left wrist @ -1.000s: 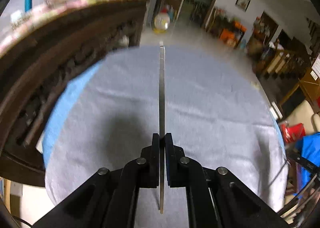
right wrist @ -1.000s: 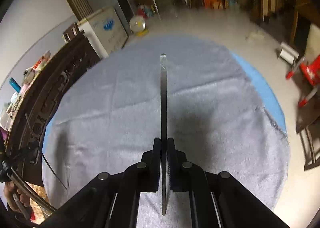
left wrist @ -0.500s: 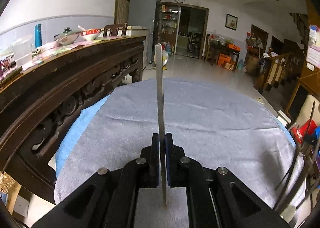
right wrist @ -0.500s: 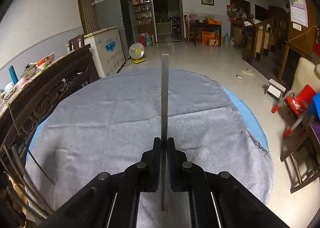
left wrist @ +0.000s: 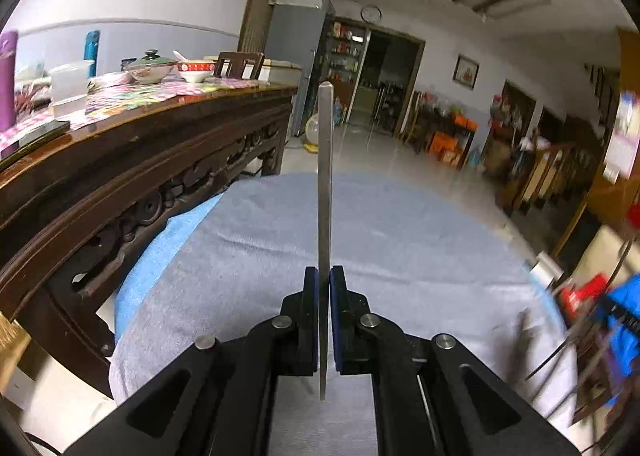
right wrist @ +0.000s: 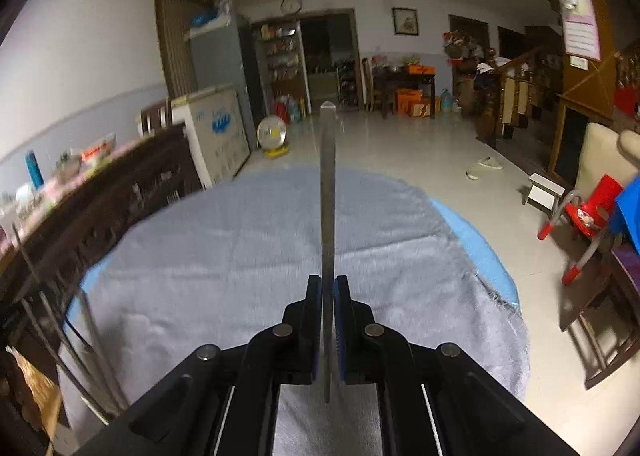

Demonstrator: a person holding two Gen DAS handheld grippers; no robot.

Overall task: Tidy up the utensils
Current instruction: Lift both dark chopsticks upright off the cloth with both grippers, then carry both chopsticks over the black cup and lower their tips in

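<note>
Grey cloth (left wrist: 400,240): two tools (left wrist: 324,288) (right wrist: 328,296), each clamping one utensil (left wrist: 325,175) (right wrist: 328,195).

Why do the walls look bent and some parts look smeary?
Both wrist views use fisheye lenses, so straight lines bow near the rim. Left view: right edge streaks with blur, while the metal strip stays sharp. Right view: the wooden table at left smears; the room is dim.

Both wrist views look forward, low and near over grey cloth (left wrist: 400,256), sharing far doorway (right wrist: 328,55)
</note>
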